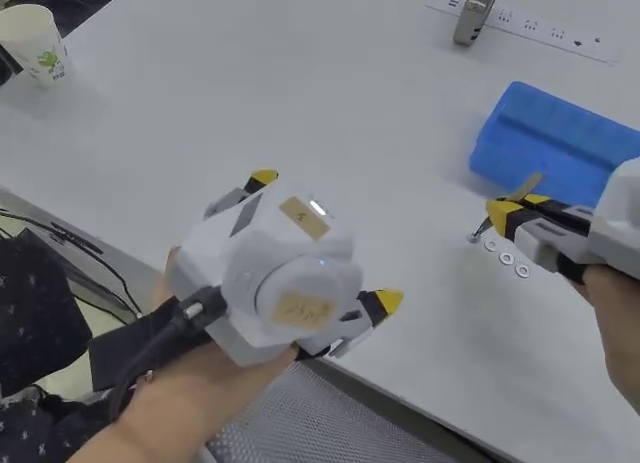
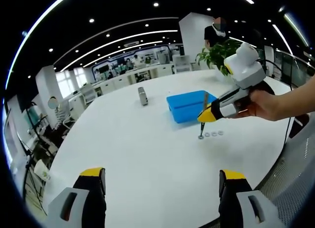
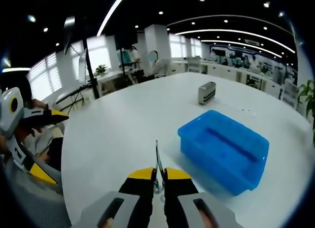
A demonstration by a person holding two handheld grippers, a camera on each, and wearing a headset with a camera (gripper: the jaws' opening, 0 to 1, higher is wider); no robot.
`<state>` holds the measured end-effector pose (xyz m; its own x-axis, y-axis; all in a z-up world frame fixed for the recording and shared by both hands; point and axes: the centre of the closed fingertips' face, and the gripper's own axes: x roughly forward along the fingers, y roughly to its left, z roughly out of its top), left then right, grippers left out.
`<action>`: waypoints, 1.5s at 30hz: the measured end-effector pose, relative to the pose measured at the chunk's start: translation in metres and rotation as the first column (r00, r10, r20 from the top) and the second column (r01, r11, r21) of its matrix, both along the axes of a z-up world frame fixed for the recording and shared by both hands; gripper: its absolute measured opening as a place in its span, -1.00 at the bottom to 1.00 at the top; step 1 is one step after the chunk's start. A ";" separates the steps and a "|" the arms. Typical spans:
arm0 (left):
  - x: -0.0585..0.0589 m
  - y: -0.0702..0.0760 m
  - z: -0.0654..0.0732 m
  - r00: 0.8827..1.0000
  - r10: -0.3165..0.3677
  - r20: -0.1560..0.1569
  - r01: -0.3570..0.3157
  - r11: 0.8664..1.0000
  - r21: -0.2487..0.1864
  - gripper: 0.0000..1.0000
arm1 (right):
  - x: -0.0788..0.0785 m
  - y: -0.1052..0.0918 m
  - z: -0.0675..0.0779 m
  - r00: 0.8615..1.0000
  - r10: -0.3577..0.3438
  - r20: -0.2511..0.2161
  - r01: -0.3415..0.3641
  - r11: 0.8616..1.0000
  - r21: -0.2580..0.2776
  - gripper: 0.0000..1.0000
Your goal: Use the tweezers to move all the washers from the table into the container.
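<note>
Clearly we are near the start, as we judge it: three washers (image 1: 506, 258) lie in a short row on the white surface (image 1: 330, 103), just beside the blue container (image 1: 560, 143). We can make out none inside it in the right gripper view (its near wall hides part of the floor). The right gripper (image 3: 158, 175) has its fingers pressed together on the tweezers (image 3: 158, 159), whose tips reach the surface at the end of that row. Whether they pinch a washer there we cannot tell. The left gripper (image 2: 162, 188) hangs well apart from the work, fingers spread wide, holding nothing.
</note>
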<state>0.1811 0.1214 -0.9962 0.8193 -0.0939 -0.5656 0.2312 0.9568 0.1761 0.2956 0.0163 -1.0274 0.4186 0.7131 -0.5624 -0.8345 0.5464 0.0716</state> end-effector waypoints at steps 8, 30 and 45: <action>0.000 0.000 0.001 1.000 0.001 0.007 -0.001 1.000 -0.001 0.97 | -0.010 0.005 0.000 0.985 0.127 0.114 -0.108 0.982 -0.154 -0.97; -0.001 -0.003 0.000 1.000 -0.023 -0.001 0.023 1.000 0.014 0.96 | 0.016 -0.006 0.030 1.000 -0.018 0.002 0.018 1.000 0.008 -0.99; -0.001 0.001 0.000 1.000 -0.002 -0.005 0.003 1.000 0.019 0.95 | 0.054 -0.017 0.068 0.994 -0.055 0.099 0.053 0.998 0.027 -0.98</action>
